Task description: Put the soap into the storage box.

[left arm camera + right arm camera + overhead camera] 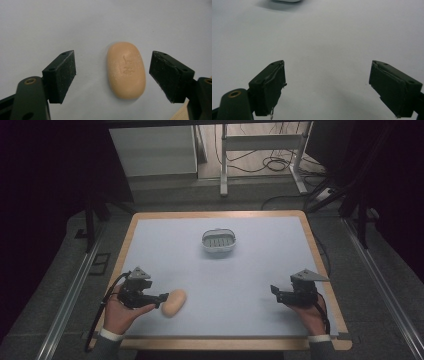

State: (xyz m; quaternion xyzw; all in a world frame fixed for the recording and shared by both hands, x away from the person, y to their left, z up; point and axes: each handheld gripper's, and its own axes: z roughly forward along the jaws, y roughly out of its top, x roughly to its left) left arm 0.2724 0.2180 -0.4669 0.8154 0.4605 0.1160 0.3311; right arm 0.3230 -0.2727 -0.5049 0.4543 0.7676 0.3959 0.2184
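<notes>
Soap point(126, 70) between spread jaws, left gripper point(161, 301) low.

Soap point(126, 70) is showing peach-tan with an embossed mark; jaws are showing black; mat point(250, 285) pale grey; dish point(218, 240) white

Wide-apart hand-held gripper point(327, 87) over table point(332, 37)
</notes>
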